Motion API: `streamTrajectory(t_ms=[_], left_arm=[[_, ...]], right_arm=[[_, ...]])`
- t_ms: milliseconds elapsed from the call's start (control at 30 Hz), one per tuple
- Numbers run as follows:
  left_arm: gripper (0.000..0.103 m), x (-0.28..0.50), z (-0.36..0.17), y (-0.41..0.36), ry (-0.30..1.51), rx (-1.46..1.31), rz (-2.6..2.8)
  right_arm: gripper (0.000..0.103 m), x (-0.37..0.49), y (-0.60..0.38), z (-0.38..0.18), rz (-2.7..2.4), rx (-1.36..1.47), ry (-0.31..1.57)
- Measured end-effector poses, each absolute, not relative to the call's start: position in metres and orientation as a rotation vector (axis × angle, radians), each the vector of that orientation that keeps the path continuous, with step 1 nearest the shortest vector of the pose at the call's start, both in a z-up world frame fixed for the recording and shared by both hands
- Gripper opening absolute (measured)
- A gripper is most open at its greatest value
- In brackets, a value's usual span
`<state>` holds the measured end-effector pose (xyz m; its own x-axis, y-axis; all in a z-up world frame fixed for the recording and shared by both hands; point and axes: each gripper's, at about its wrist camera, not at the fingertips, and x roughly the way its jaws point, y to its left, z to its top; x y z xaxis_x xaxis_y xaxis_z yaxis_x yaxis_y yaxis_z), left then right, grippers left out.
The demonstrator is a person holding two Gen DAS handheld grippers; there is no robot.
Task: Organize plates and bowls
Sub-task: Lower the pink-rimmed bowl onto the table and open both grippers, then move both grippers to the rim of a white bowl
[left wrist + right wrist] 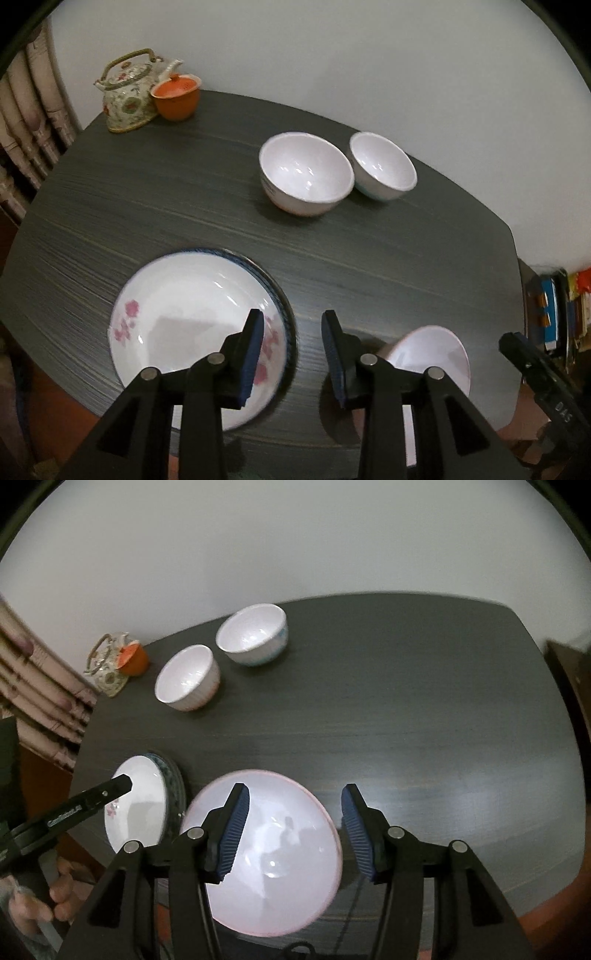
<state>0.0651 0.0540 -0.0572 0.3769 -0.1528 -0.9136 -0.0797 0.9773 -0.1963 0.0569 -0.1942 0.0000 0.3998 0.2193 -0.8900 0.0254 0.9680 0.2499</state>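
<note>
A white plate with pink flowers (184, 314) lies on a blue-rimmed plate (288, 314) at the table's near left; the stack also shows in the right wrist view (144, 797). My left gripper (293, 332) is open and empty, its left finger over the plate's right rim. A pink-rimmed white bowl (273, 849) sits at the near edge, also visible in the left wrist view (436, 350). My right gripper (295, 823) is open above it, with its fingers astride the bowl's right rim. Two white bowls (306, 173) (382, 166) stand side by side farther back.
A floral teapot (127, 92) and an orange lidded cup (177, 96) stand at the far left corner of the dark table (147, 206). A curtain (26, 122) hangs at the left. Books (554, 310) sit beyond the right edge.
</note>
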Motion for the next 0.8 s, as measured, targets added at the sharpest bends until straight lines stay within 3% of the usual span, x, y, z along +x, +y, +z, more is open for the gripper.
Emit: streamTrajectory(t_ms=[500, 633, 800], left_arm=[[0.034, 0.111, -0.065, 0.091, 1.200, -0.248, 0.019], [0.052, 0.128, -0.074, 0.097, 1.226, -0.263, 0.020], [0.052, 0.155, -0.086, 0.107, 1.254, -0.283, 0.027]], right_arm=[[0.052, 0.124, -0.136, 0.008, 0.271, 0.153, 1.159], [0.053, 0.140, -0.123, -0.005, 0.285, 0.154, 1.191], [0.058, 0.162, -0.111, -0.022, 0.285, 0.135, 1.223]])
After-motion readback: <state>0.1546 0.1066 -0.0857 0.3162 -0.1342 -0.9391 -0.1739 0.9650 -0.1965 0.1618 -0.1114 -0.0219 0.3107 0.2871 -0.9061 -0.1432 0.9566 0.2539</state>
